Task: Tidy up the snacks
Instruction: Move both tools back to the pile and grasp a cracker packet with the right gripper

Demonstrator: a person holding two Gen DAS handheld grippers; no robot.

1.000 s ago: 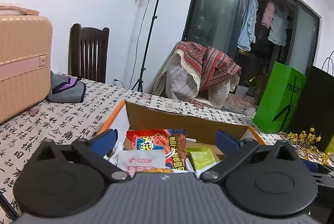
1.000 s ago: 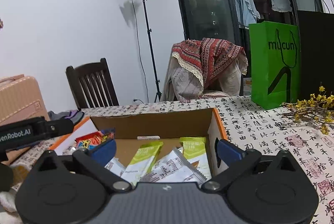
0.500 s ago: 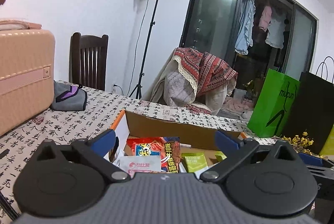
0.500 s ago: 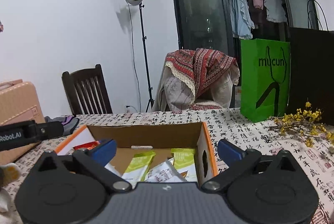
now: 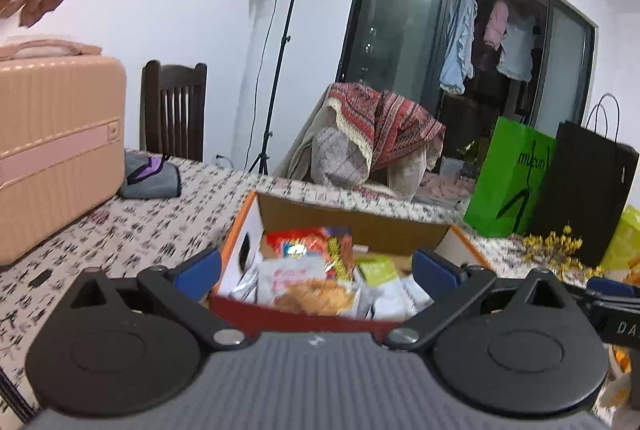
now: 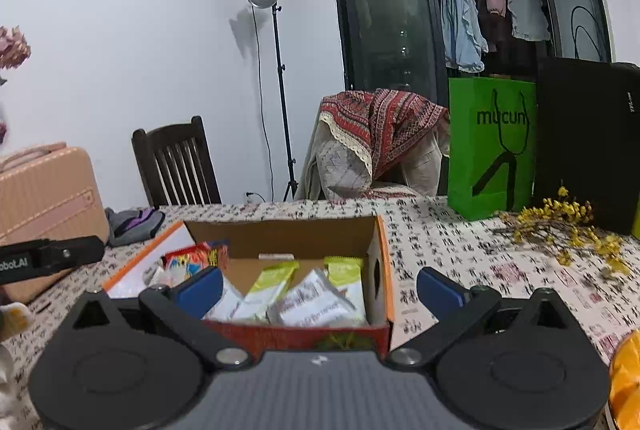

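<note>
The left gripper (image 5: 316, 268) is hanging released, jaws spread wide and holding nothing, just short of the box's near wall; the right gripper (image 6: 320, 288) is hanging the same way, spread and empty, its view showing the other gripper's body at the left edge. The box (image 6: 382, 270) is sitting on the table (image 6: 460, 242) near its front edge, open-topped and already holding the snacks: a red packet (image 5: 310, 244) against the far left, a pastry bag (image 5: 312, 290) at the near wall, green bars (image 6: 272, 280) and white sachets (image 6: 316, 300) to the right. These packets are looking light, soft and slippery, crinkly film that will likely slide if pinched flat; taking a sealed end or edge seems safest, and the pastry may crush. The cardboard walls are standing in the way of any low approach. Farther off, a suitcase (image 5: 56, 149) is occupying the left edge, a grey pouch (image 5: 150, 177) beside it; yellow sprigs (image 6: 568, 226), a green bag (image 6: 492, 145) and a black bag (image 6: 588, 141) are crowding the far right; chairs and a lamp stand are standing beyond.
</note>
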